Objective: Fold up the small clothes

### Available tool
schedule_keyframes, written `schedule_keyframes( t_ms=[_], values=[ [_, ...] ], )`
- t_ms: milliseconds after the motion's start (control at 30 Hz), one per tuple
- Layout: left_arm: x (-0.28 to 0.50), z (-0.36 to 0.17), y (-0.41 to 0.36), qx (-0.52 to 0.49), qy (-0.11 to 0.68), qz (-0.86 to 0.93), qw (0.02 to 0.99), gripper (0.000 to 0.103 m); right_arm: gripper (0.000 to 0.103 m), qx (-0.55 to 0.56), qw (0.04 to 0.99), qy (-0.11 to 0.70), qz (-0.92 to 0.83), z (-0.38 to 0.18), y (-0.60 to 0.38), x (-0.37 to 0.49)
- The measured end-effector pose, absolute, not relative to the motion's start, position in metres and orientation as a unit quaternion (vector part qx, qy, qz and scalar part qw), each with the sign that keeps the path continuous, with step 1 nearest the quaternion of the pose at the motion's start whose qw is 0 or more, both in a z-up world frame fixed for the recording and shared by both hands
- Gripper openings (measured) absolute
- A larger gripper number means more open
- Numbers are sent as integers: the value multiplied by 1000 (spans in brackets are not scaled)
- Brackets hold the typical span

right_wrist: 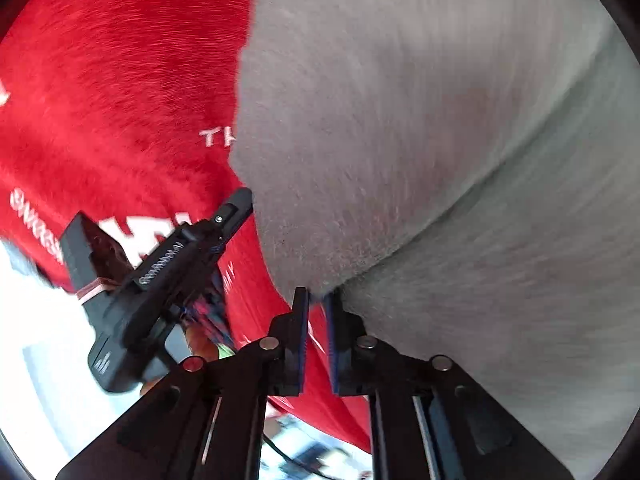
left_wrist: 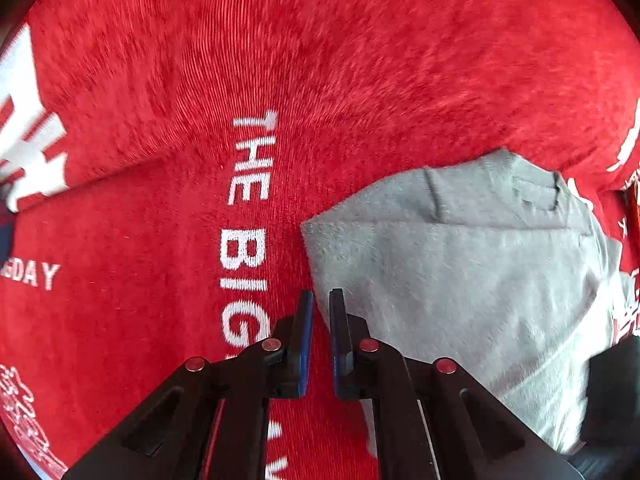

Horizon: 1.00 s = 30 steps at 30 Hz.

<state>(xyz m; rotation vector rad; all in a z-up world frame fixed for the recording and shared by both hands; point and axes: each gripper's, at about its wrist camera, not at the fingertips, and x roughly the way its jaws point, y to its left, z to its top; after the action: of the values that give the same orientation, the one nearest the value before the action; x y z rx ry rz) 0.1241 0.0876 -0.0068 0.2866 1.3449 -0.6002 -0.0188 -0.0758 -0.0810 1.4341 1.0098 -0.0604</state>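
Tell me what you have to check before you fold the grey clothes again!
1. Left gripper at the edge of the grey garment: ok, its tips sit right at the edge.
2. Left gripper pinching cloth: cannot tell, the fingers stand a little apart and red shows between them.
3. Right gripper at a grey edge: ok, cloth meets its tips.
4. Right gripper holding firmly: cannot tell, the picture is blurred.
5. Garment flat: not ok, a crease crosses it in the right wrist view.
6. Red blanket underneath lying smooth: not ok, a fold ridge runs across it.

left gripper [left_wrist: 321, 300]: fingers narrowly apart; right gripper [right_wrist: 316, 300]: fingers narrowly apart
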Motion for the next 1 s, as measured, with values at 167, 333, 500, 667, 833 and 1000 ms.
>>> schedule_keyframes(
  t_ms=[167, 333, 500, 667, 833, 1000],
  values=[
    [107, 20, 82, 117, 601, -279, 740, 9, 53, 560, 700, 413, -161, -37, -176, -70],
    [90, -2, 63, 125, 605, -272, 738, 9, 50, 601, 664, 365, -257, -44, -256, -109],
    [83, -33, 60, 144, 608, -255, 738, 9, 7, 568, 688, 380, -245, -34, -266, -102],
    [75, -37, 52, 164, 598, -247, 745, 9, 6, 576, 663, 401, -260, -55, -275, -140],
    [65, -28, 47, 183, 604, -238, 738, 9, 11, 567, 656, 420, -269, -37, -277, -169],
    [45, -19, 40, 186, 613, -240, 729, 9, 41, 558, 655, 435, -265, -28, -278, -219]
  ],
)
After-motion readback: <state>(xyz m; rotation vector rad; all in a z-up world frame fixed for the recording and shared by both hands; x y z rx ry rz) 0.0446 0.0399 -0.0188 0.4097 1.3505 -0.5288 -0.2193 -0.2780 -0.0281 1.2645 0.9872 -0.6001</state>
